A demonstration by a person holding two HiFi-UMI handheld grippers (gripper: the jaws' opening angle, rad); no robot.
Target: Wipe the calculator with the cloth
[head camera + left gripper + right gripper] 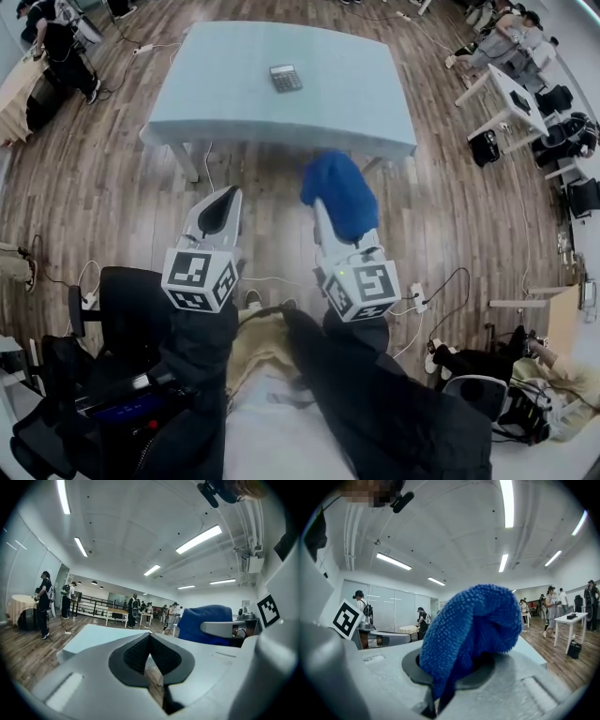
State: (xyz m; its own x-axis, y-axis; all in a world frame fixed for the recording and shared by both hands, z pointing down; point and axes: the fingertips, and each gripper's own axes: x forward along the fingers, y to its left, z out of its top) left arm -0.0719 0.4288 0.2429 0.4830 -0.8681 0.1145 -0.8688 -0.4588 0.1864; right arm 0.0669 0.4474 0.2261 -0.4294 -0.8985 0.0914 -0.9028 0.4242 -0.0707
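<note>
My left tongs (pixel 221 208) are clenched on nothing, short of the tabletop (pixel 366 103). The calculator (pixel 286 78) lies on it, well beyond and slightly right of them, its long side running near-to-far. My right tongs (pixel 325 216), gripping the bunched blue cloth (pixel 339 192), are nearer its line, so I judge the reach theirs.

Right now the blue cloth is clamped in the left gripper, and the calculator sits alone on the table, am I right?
Not quite. The blue cloth is clamped in the right gripper, not the left, as the right gripper view shows. The left gripper has its jaws together on nothing. The calculator does sit alone on the table.
</note>
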